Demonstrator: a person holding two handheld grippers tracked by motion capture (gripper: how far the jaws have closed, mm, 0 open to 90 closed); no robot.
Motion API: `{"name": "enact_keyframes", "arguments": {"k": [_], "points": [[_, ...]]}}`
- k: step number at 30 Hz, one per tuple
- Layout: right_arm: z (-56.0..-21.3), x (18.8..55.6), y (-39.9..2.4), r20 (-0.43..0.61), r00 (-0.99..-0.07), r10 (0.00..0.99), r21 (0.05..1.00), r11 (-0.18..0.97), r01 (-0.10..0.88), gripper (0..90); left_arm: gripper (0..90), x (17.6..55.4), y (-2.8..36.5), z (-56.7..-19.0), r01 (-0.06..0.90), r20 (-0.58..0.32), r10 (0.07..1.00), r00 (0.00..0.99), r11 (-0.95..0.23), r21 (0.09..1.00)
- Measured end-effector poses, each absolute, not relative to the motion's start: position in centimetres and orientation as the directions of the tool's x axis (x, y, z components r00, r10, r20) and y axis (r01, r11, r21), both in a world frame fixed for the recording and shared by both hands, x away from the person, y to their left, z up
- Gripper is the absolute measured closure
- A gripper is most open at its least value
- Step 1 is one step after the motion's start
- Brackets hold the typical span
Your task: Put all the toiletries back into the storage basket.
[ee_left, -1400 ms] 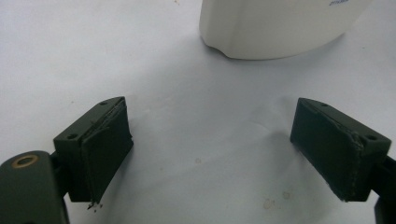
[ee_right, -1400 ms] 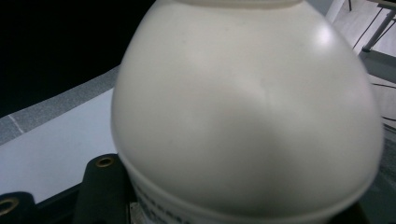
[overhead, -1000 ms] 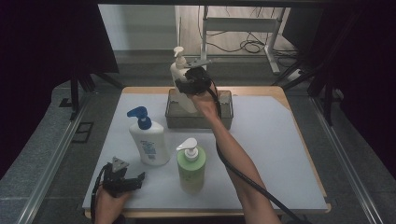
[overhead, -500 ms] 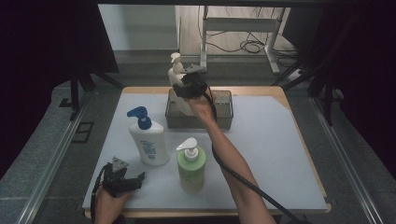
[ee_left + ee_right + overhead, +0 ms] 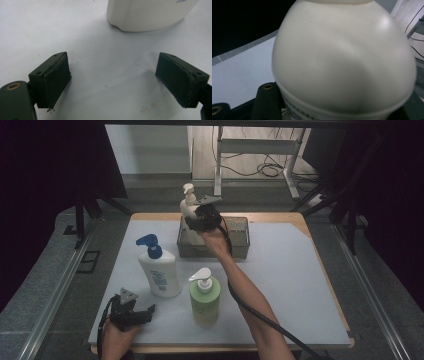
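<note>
At the table's near left corner the left gripper [image 5: 131, 312] rests with jaws spread wide and empty. Near it stand a blue-pump bottle [image 5: 159, 270] and a green bottle [image 5: 204, 297]. At the far edge, the right gripper [image 5: 202, 218] clamps the cream pump bottle [image 5: 189, 205] over the grey bin [image 5: 239, 236]. Judged risk: the rounded body could slip, or its base catch the bin's rim and tip.

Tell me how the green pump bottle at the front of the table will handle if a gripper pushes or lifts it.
The green pump bottle stands tall on a fairly narrow base, so a push up near its white pump head would probably tip it; a low push should slide it along the table. Its plastic body looks smooth and rounded, so jaws may slip. It is likely stiff, not fragile; how full it is cannot be told.
</note>
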State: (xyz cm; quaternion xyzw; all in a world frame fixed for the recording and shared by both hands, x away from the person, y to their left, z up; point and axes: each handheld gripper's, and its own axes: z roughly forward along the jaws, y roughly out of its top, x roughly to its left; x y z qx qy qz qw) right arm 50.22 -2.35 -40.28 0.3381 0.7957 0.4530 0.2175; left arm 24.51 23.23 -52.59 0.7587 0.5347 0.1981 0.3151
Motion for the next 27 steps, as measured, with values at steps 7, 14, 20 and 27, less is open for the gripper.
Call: {"name": "enact_keyframes", "arguments": {"k": [7, 14, 20, 27], "points": [[-40.9, 49.9, -2.6, -0.035, -0.672, 0.739, 0.859, 0.366, 0.358, 39.2, 11.7, 24.5, 23.2, -52.6, 0.686, -0.036, 0.936, 0.35, -0.23, 0.69], [-41.7, 49.9, -2.9, -0.009, -0.657, 0.754, 0.84, 0.362, 0.405, 39.2, 11.7, 24.5, 23.2, -52.6, 0.686, -0.036, 0.936, 0.35, -0.23, 0.69], [-42.5, 49.7, -3.0, -0.004, -0.659, 0.752, 0.829, 0.371, 0.418, 39.0, 11.7, 24.5, 23.2, -52.6, 0.686, -0.036, 0.936, 0.35, -0.23, 0.69], [-43.0, 49.8, -3.2, 0.006, -0.666, 0.746, 0.828, 0.37, 0.422, 38.5, 11.7, 24.5, 23.2, -52.6, 0.686, -0.036, 0.936, 0.35, -0.23, 0.69]]}}
